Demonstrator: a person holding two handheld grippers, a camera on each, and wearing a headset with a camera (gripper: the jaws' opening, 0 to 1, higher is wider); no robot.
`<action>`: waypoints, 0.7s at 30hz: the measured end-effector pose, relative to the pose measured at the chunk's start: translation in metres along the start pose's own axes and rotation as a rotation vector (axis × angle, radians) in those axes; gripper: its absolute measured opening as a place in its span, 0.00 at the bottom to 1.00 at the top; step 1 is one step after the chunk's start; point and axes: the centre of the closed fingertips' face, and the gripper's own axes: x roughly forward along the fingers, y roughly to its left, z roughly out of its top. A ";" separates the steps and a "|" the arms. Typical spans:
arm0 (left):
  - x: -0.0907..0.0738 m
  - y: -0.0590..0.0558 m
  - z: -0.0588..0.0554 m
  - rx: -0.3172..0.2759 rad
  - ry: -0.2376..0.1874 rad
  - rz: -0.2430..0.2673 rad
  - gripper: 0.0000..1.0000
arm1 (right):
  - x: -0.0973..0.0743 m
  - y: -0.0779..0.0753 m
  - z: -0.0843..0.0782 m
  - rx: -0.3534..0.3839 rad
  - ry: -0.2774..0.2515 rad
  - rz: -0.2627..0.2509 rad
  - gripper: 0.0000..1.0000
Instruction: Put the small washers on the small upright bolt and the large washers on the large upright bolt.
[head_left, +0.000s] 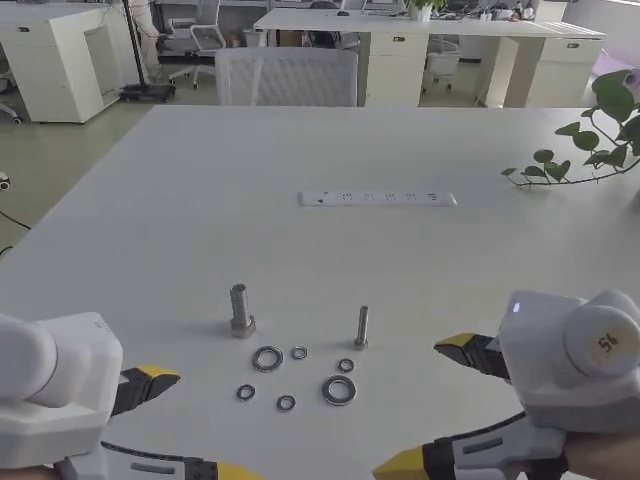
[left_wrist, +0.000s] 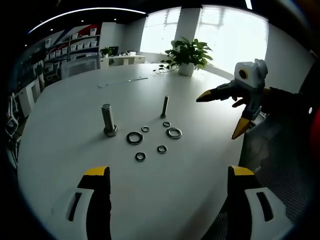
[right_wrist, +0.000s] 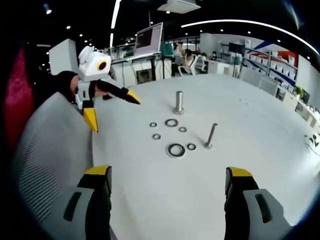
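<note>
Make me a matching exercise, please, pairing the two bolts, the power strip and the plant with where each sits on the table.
Things:
1. large bolt
2. small bolt
3. power strip
4. potted plant

Places, as seen in the head view:
A. at the right edge of the table
B. upright, left of the washers
C. lying flat, beyond both bolts
D. upright, right of the washers

Pairs: 1-B; 2-D; 3-C; 4-A

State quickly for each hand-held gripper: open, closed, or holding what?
Left hand-held gripper: open, empty.
Right hand-held gripper: open, empty.
</note>
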 end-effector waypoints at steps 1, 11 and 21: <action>0.000 0.000 0.000 0.002 0.002 0.000 0.98 | 0.000 0.000 0.000 0.000 0.001 0.001 0.95; 0.001 0.000 -0.001 0.005 0.008 0.000 0.98 | 0.000 0.000 -0.002 0.000 0.007 0.004 0.95; 0.002 -0.001 -0.001 0.009 0.009 -0.002 0.97 | 0.001 0.000 -0.003 0.000 0.014 0.005 0.95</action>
